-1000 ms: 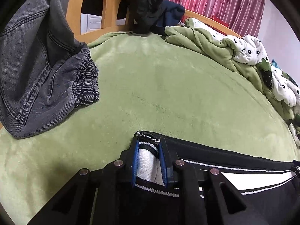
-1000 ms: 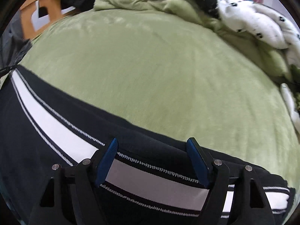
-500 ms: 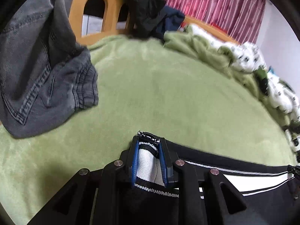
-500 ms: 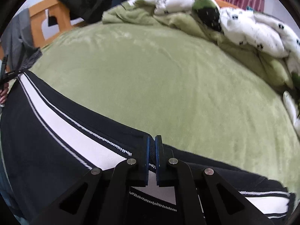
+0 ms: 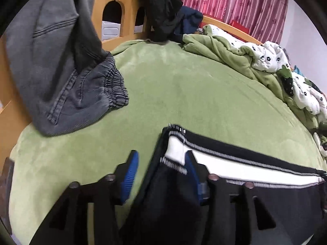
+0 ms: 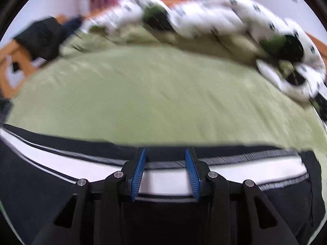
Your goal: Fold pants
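The black pants with a white side stripe [image 5: 245,167] lie flat on the green bed cover [image 5: 184,94], stretched left to right. My left gripper [image 5: 161,161] is open; the folded end of the pants lies loose between its blue pads. My right gripper [image 6: 165,159] is open over the stripe [image 6: 167,175] of the pants in the blurred right wrist view, holding nothing.
Grey jeans [image 5: 61,71] hang from the wooden bed frame [image 5: 122,4] onto the bed at the left. A rumpled green and white quilt [image 5: 265,61] lies along the far side. Dark clothes [image 5: 163,10] hang on the headboard.
Both grippers were shut on the pants half a second ago and have opened, letting the cloth go. The right wrist view has swung and blurred.
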`<state>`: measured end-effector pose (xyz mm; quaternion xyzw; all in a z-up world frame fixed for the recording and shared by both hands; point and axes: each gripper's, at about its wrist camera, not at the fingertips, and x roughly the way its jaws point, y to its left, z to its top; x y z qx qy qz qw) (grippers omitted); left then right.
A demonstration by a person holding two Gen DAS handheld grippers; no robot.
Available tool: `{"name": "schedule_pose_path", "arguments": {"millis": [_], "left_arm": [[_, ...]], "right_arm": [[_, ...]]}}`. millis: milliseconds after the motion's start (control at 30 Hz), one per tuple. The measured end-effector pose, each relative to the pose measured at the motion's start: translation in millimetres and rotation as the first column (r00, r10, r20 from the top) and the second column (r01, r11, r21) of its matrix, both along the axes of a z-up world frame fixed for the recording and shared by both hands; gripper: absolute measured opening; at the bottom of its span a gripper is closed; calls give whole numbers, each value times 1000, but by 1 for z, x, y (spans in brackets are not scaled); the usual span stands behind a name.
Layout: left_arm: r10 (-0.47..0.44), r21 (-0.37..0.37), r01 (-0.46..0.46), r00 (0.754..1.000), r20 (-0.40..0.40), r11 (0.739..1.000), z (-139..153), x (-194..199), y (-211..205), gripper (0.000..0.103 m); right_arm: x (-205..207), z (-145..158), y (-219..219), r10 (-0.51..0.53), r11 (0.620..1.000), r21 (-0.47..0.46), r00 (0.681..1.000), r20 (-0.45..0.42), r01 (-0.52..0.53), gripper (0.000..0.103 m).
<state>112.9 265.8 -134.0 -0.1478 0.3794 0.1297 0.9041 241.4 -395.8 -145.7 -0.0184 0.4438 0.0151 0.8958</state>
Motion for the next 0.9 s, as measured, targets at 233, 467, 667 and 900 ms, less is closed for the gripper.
{"name": "schedule_pose_path", "arguments": {"millis": [233, 467, 667, 900], "left_arm": [[-25, -65, 25, 1000, -8, 998, 15, -62, -7, 53], [-67, -190, 66, 998, 2, 980, -2, -136, -17, 60], [-17, -346, 32, 999, 46, 938, -44, -135, -11, 59], [150, -449, -98, 986, 80, 888, -58, -108, 11, 23]], "right_arm": [[8, 5, 4, -208, 976, 67, 978, -21, 209, 35], [-40, 54, 48, -211, 948, 249, 977, 34, 196, 39], [-96, 83, 91, -145, 967, 218, 988, 56, 129, 39], [-141, 96, 114, -78, 957, 278, 997, -11, 78, 39]]}}
